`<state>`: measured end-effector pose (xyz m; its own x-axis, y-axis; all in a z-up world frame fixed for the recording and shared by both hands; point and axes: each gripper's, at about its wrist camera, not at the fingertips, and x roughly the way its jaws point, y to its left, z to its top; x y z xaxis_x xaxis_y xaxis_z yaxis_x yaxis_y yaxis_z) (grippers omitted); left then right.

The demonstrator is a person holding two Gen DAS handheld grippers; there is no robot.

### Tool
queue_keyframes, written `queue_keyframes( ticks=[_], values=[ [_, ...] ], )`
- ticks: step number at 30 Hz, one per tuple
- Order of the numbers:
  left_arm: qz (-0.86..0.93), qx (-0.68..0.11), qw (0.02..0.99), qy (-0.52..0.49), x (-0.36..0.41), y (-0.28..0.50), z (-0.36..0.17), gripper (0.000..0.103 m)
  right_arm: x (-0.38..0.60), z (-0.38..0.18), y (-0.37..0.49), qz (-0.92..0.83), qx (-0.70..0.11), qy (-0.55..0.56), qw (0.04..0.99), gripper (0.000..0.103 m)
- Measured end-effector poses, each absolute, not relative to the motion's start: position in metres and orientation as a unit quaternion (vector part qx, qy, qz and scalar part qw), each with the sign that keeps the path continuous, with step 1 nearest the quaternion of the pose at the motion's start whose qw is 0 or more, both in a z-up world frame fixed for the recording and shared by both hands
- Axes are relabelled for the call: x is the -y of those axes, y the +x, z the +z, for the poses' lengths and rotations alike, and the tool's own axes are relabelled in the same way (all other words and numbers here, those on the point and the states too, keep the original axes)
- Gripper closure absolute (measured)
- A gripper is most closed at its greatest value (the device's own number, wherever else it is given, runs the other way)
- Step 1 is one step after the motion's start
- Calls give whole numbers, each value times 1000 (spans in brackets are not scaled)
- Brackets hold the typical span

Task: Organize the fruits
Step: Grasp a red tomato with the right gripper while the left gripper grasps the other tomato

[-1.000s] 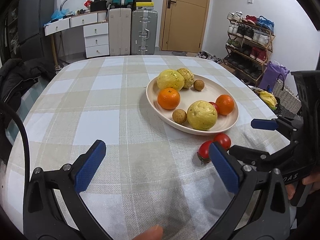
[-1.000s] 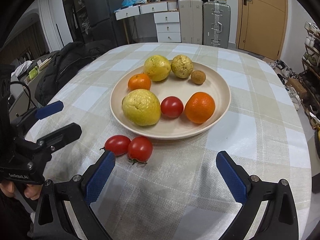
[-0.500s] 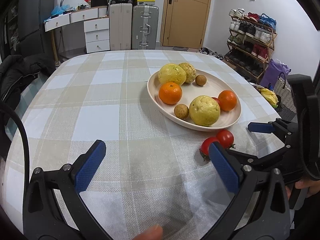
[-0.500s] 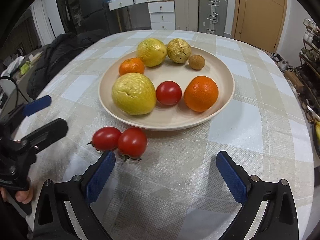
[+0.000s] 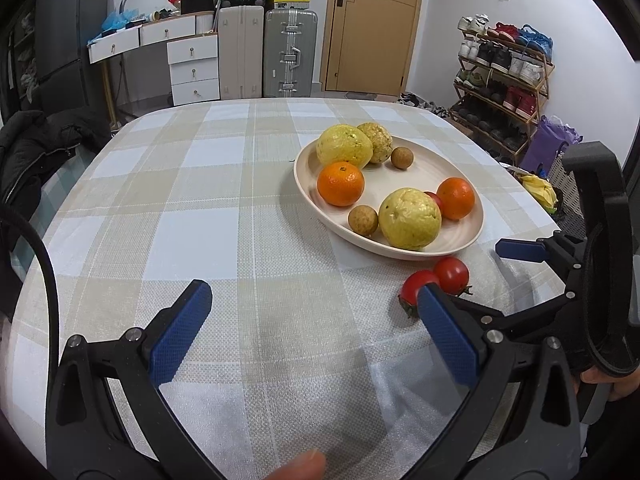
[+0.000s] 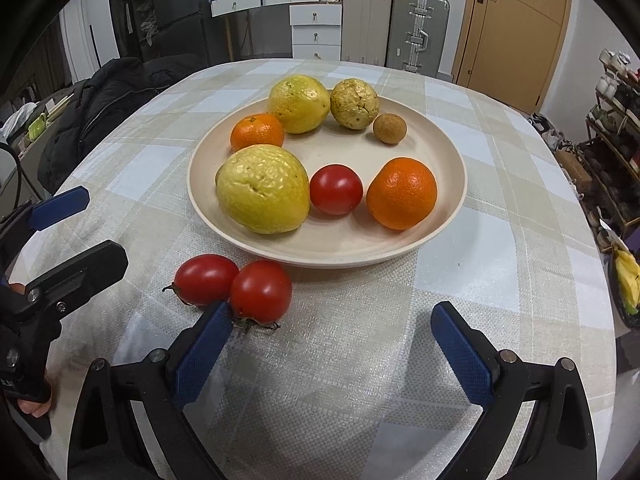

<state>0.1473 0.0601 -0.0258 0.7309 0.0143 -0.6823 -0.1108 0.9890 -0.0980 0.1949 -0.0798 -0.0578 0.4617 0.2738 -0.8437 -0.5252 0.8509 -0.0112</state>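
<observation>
A cream plate (image 6: pixel 444 152) (image 5: pixel 424 168) on the checked tablecloth holds yellow fruits, two oranges (image 6: pixel 401 193), small brown fruits and one tomato (image 6: pixel 336 189). Two red tomatoes lie on the cloth just in front of the plate: one (image 6: pixel 261 291) near my right gripper's left finger, the other (image 6: pixel 206 279) to its left. They also show in the left wrist view (image 5: pixel 451 275). My right gripper (image 6: pixel 328 350) is open and empty, low over the cloth just short of the tomatoes. My left gripper (image 5: pixel 314 332) is open and empty, left of them.
The round table's edge (image 6: pixel 600 320) falls away at the right. A black jacket (image 6: pixel 100 108) hangs on a chair at the left. Suitcases (image 5: pixel 288 52), drawers, a door and a shoe rack (image 5: pixel 500 80) stand behind the table.
My right gripper has moved forward and lower toward the two loose tomatoes. My left gripper has shifted a little; both stay open.
</observation>
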Motion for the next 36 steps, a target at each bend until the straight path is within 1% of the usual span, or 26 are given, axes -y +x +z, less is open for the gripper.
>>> queue_keyframes(
  ticks=[2,4,5,7,10,11,13,15,19,28,36],
  values=[
    [34,-365,928,-66,-60,147,-25,0,79,-56,192,248,-457,-138,843,14],
    [34,-365,928,-67,-60,147,-26,0,76,-54,189,265,-455,-139,839,30],
    [35,-365,928,-66,-60,147,-26,0,75,-53,188,271,-454,-140,837,33],
    [35,-365,928,-66,-60,147,-26,0,72,-52,184,283,-450,-143,835,49],
    [34,-365,928,-66,-59,147,-27,0,70,-50,181,309,-447,-138,828,62],
    [34,-366,928,-66,-60,147,-28,0,69,-50,180,314,-447,-136,826,64],
    [33,-367,927,-68,-60,147,-28,0,68,-49,178,328,-447,-128,822,71],
    [33,-367,927,-70,-60,148,-30,0,67,-49,178,331,-445,-128,822,73],
    [33,-368,927,-69,-61,148,-31,0,66,-50,179,333,-444,-127,822,74],
    [4,-377,924,-68,-53,147,-31,0,83,-43,176,326,-444,-121,825,74],
    [-22,-406,912,-58,-35,149,-39,0,102,-23,181,322,-426,-94,841,74]
  ],
)
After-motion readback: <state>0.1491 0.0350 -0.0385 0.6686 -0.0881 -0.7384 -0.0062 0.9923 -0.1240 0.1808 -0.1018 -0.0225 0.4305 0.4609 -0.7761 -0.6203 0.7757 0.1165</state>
